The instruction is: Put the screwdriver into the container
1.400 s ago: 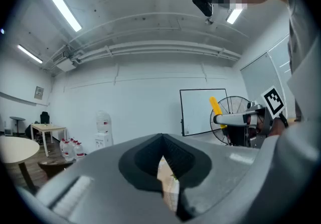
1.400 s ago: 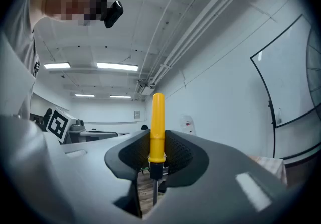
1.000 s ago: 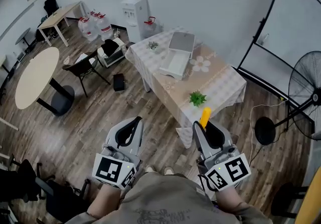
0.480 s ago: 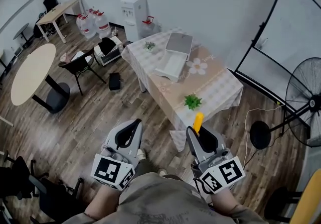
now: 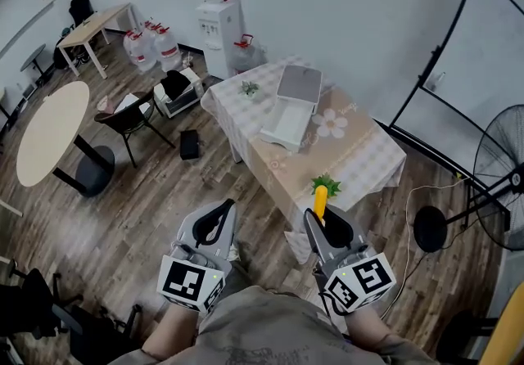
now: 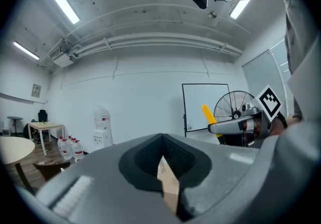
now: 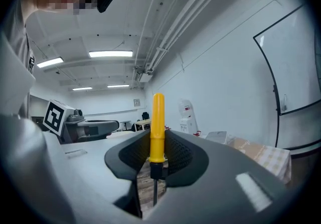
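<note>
Out ahead, the long table [image 5: 364,155] in its checked cloth with a flower print runs from 12 toward 2 o'clock. A whiteboard on a black frame [image 5: 483,60] leans at 2 o'clock, and a standing fan [image 5: 506,160] is at 3. An oval table [image 5: 51,130] sits at 9 o'clock. The water dispenser [image 5: 219,18] stands against the wall at 11, and the red label on its bottle is too small to read.

The white container [image 5: 285,122] lies on the table's far half at 12 o'clock with its lid up. The left gripper [image 5: 219,212] is pinched closed on nothing. The right gripper [image 5: 326,220] is clamped on the screwdriver [image 7: 157,127], well short of the container (yellow handle poking out past the tips, shaft back toward the hand). Both cubes carry black square markers. A small green plant [image 5: 327,184] on the table's near edge stands between the screwdriver and the container.
</note>
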`<state>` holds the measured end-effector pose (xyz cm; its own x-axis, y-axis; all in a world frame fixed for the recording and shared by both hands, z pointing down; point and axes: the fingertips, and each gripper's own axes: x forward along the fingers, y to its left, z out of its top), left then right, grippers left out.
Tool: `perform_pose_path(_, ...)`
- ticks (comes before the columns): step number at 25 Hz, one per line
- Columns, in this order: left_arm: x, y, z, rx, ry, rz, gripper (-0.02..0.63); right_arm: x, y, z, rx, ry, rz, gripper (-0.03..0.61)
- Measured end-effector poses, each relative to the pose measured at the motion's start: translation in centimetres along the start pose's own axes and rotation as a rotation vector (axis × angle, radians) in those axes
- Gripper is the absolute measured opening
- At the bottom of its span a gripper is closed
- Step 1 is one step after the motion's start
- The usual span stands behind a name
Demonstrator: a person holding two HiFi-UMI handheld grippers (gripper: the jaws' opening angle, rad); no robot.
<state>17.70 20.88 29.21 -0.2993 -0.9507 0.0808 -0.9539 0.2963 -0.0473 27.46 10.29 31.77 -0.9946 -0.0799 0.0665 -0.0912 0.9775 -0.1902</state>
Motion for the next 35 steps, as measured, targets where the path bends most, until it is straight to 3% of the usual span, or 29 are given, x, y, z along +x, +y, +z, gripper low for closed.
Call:
perform_pose_path(8, 5.9, 8.2, -1.4, -0.041, 0.037, -0.065, 0.0, 9.4, -2.5, -1.1, 0.051, 0.072, -0.079, 0.107)
perform_pose_path(11, 8.9, 11.4, -2.7, -0.061, 0.075, -0.136, 0.002, 13.5, -3.5, -1.7, 0.097, 0.089, -0.112, 0.107)
perform_pose_path(15, 12.7, 15.5, -3.9, -0.047, 0.12, -0.213, 0.002, 19.1, -4.5, -2.1, 0.111, 0.112, -0.163, 0.107)
perform_pose_path(23, 18.3, 23.5, -5.2, -0.007, 0.152, -0.286, 0.0, 27.9, -7.6, -3.1, 0.147, 0.115, -0.277, 0.107)
perform_pose_path(35, 25.8, 26.7, -8.5, -0.047, 0.196, -0.366, 0.002, 32.7, -14.5, -7.7, 0.298, 0.183, -0.418, 0.107)
